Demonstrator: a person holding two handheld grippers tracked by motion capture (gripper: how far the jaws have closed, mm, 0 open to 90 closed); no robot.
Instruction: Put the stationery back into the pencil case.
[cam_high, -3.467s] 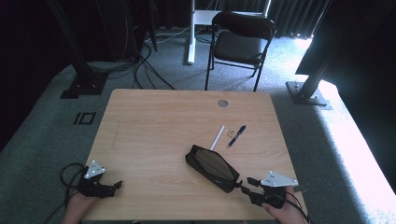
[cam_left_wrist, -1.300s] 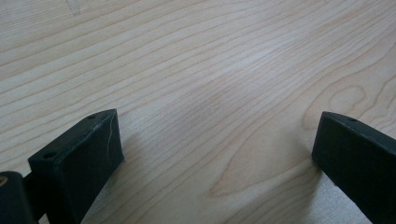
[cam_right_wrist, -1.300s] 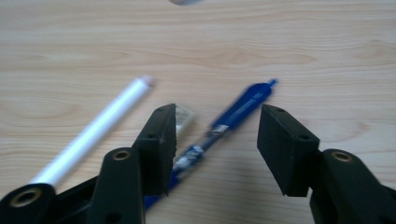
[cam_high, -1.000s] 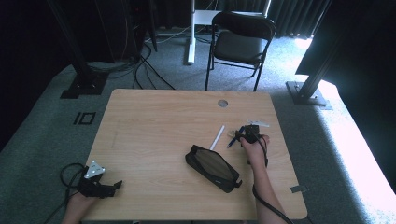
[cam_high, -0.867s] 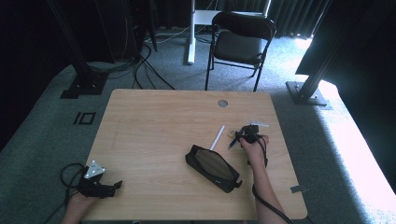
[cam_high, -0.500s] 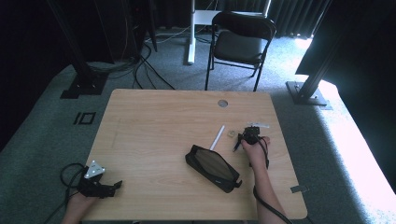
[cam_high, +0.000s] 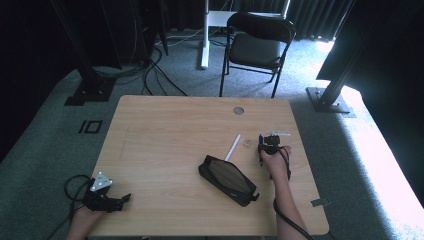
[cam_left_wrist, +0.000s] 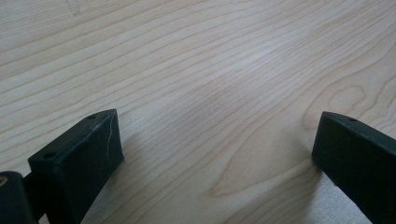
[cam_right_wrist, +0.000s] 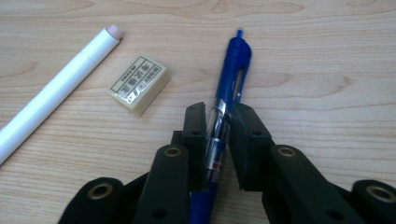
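On my light wooden table (cam_high: 165, 150) a black pencil case (cam_high: 227, 179) lies near the middle, with a white stick eraser (cam_right_wrist: 51, 91) and small block eraser (cam_right_wrist: 138, 85) beyond it. My right gripper (cam_right_wrist: 218, 122) clamps a blue pen (cam_right_wrist: 229, 79) with a clear barrel, near the right edge; my left gripper (cam_left_wrist: 215, 154) rests splayed apart at the near-left corner.

The right gripper (cam_right_wrist: 218, 122) reached out, seemingly clamping the blue pen (cam_right_wrist: 227, 95).

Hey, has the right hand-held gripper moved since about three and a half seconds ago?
Yes. The right hand-held gripper has gone forward from the table's near edge, past the black pencil case, and is now shut on the blue pen.
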